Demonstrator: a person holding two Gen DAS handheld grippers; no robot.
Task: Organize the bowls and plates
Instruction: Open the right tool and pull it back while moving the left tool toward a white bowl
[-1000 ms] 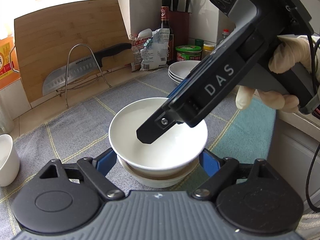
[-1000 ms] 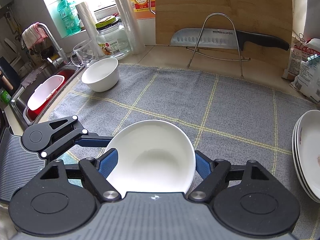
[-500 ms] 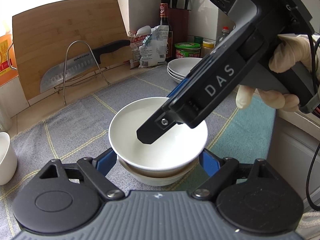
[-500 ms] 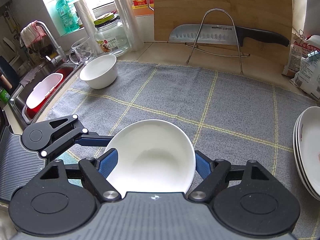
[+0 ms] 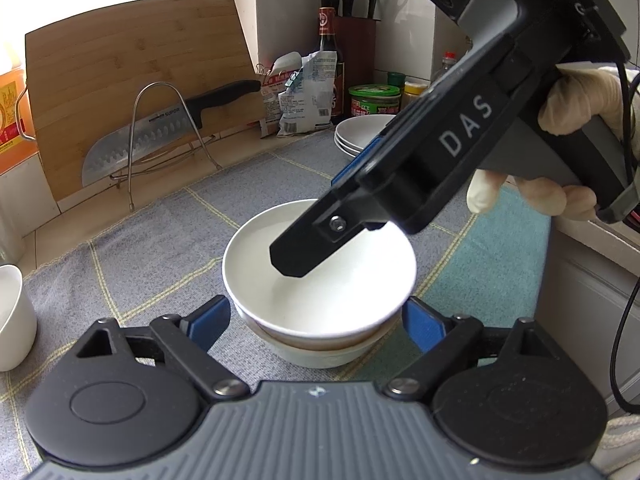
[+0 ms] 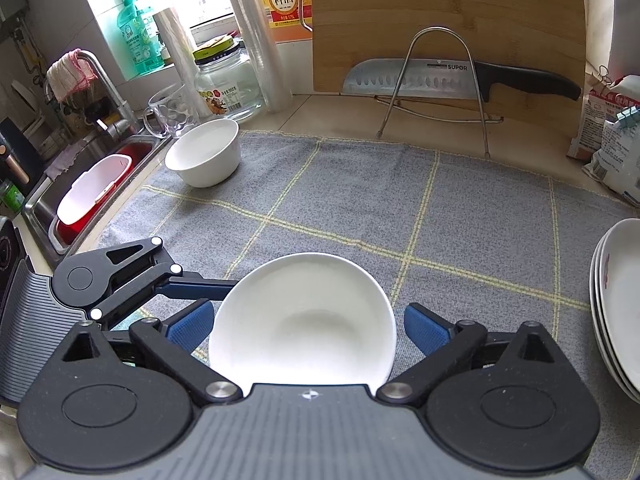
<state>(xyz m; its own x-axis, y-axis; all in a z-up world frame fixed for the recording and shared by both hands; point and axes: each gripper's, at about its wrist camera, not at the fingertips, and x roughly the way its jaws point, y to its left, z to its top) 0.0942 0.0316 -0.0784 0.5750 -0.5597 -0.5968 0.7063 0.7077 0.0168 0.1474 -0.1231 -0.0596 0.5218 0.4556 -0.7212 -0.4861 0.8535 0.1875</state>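
Stacking white bowls [image 6: 304,320] on the grey checked cloth [image 6: 360,200] covering the counter.
Right tongs [image 6: 306,326] have just been opening and are wide around the top bowl; left tongs [image 5: 316,322] are also wide.

Gripped the right gripper [image 6: 306,326] by its handle in a gloved right hand [image 5: 572,100], fingers [image 5: 536,196] curled under the grip. Aimed it steeply downward, reaching in from the upper right of the left wrist view. Had just been opening its jaws, now spread wide, with the blue pads [image 6: 424,326] clear on both sides of the white bowl [image 6: 300,308] between them. Pointed the left gripper [image 5: 316,322] downward at a shallower slant, low beside the right one. Had just been opening those jaws a little too, with the pads standing off either flank of the bowl stack [image 5: 320,354] and pressing on neither side.
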